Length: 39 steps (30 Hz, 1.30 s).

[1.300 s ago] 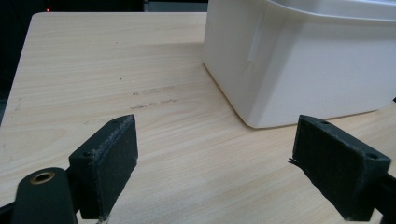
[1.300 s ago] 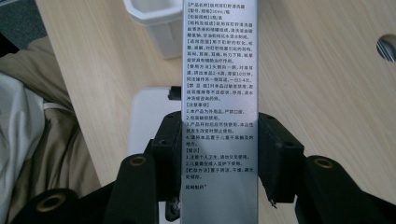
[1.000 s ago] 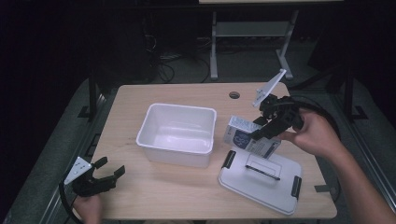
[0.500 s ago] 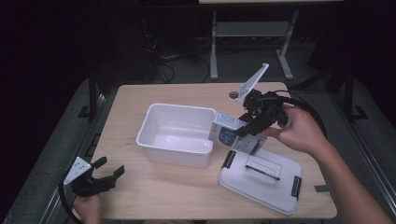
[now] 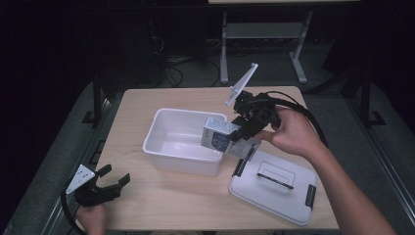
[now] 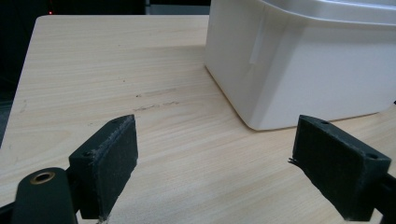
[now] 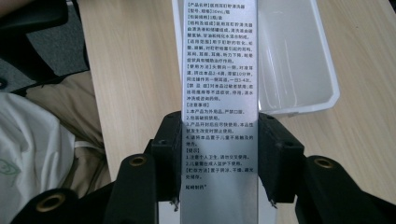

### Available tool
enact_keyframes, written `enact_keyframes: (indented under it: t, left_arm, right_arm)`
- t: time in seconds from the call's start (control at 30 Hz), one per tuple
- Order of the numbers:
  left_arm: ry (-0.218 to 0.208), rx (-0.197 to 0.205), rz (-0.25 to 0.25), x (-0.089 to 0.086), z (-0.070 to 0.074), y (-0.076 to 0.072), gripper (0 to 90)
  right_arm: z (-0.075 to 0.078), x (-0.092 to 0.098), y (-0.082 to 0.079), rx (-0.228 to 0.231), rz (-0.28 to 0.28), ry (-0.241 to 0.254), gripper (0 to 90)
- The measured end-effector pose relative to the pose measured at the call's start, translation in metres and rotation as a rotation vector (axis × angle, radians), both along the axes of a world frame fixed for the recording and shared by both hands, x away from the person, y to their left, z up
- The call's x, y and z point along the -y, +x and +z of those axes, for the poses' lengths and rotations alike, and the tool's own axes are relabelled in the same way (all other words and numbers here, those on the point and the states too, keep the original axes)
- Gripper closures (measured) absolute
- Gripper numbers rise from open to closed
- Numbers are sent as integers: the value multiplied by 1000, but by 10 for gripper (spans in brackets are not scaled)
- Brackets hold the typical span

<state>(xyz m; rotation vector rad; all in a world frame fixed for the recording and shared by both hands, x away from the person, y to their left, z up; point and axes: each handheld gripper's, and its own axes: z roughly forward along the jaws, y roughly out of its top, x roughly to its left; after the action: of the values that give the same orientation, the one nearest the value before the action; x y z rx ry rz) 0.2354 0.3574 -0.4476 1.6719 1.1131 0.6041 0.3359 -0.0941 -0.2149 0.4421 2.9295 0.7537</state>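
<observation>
A small white and blue carton [image 5: 221,137] hangs over the right rim of the open white bin [image 5: 161,149], with my right gripper [image 5: 243,129] shut on it. In the right gripper view the carton [image 7: 218,70] is a long printed face clamped between both pads [image 7: 168,149], above the bin [image 7: 317,70]. The bin's white lid [image 5: 274,188] with black latches lies flat on the table to the bin's right. My left gripper [image 5: 113,182] rests open near the table's front left corner, nothing between its pads [image 6: 116,154], facing the bin's wall [image 6: 303,70].
The wooden table [image 5: 147,210] has bare room at the left and front. A small dark hole sits near its far edge. A metal stand [image 5: 264,34] and cables are on the dark floor behind. The person's clothing [image 7: 42,135] lies below the table edge.
My right gripper has carried the carton leftward from beside the lid to above the bin's right rim. The left gripper has stayed put.
</observation>
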Motion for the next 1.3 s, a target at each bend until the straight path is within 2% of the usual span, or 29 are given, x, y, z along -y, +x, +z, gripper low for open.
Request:
enact_keyframes:
  t: [0.33,0.73,1.0,1.3]
  left_arm:
    - [0,1,2,-1,0,0,132]
    - [2,0,0,-2,0,0,132]
    - [-4,3,3,-2,0,0,132]
    - [-6,4,3,-2,0,0,132]
  right_arm:
    - [4,-24,7,22,15,-10,555]
    - [8,-45,12,25,33,-9,554]
    - [3,-61,15,30,52,-23,554]
    - [-4,-71,20,16,59,-23,554]
